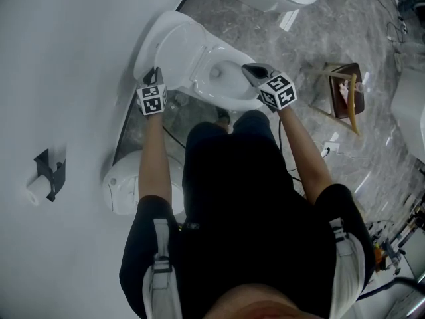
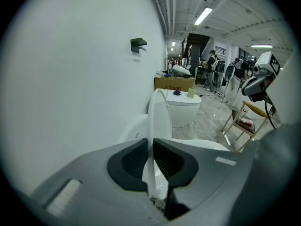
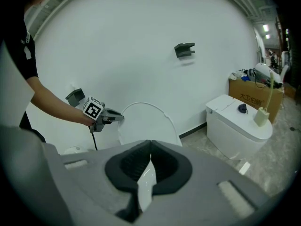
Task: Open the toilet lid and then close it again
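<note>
The white toilet [image 1: 219, 78] stands against the wall with its lid [image 1: 174, 45] raised upright. My left gripper [image 1: 155, 77] is shut on the lid's left edge; in the left gripper view the thin white lid edge [image 2: 151, 166] runs between the dark pads [image 2: 134, 161] and the lid [image 2: 159, 119] rises ahead. My right gripper [image 1: 254, 72] hangs over the bowl's right rim, shut with nothing in it. In the right gripper view its pads [image 3: 164, 166] meet, the lid [image 3: 146, 124] stands beyond, and the left gripper [image 3: 116, 118] is at its left edge.
A second toilet [image 3: 237, 126] stands to the right along the wall. A wooden chair [image 1: 345, 88] sits on the marble floor at right. A paper holder [image 1: 48, 177] hangs on the wall, and a white round object [image 1: 123, 181] lies on the floor left of my legs.
</note>
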`<state>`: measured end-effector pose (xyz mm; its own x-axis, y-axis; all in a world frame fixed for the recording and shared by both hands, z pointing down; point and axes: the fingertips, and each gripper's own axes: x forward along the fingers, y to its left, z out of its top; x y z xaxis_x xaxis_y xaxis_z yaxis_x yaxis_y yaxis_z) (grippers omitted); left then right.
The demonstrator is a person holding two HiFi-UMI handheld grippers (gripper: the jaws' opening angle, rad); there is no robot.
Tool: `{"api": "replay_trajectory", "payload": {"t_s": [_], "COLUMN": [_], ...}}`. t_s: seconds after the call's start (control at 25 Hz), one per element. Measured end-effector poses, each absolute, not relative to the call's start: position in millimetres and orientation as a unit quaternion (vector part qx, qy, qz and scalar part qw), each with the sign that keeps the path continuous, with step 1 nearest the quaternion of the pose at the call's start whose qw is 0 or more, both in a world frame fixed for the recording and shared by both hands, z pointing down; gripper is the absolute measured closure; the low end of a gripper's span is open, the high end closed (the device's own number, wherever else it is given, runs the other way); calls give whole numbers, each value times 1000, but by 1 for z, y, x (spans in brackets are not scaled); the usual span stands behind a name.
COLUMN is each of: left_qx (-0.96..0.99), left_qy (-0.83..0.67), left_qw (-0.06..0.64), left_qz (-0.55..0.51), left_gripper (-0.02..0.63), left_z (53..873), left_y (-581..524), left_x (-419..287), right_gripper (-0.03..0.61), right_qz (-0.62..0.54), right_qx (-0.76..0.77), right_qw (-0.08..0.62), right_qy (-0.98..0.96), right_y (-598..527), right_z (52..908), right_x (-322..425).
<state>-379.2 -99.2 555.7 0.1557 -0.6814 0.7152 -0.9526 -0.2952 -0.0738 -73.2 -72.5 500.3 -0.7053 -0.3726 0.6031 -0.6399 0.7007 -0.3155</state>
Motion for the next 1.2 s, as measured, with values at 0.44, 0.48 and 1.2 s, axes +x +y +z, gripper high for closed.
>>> {"api": "replay_trajectory", "payload": {"t_s": [0.44, 0.48, 1.2], "left_qx": [732, 732, 742], "left_qy": [-555, -556, -533], "left_qw": [211, 211, 205], "left_qz": [334, 334, 353], "left_gripper": [568, 568, 566], "left_z": [555, 555, 545], "left_y": [-98, -97, -73], "left_x": [-377, -376, -337], "right_gripper": [575, 575, 575], "right_qz": [264, 264, 277], "right_qx": [286, 286, 285], "right_qw": [254, 254, 250], "right_qy": [-885, -885, -883], "right_y": [-66, -65, -48], "right_z": [501, 501, 496], "right_x": [-73, -73, -52]}}
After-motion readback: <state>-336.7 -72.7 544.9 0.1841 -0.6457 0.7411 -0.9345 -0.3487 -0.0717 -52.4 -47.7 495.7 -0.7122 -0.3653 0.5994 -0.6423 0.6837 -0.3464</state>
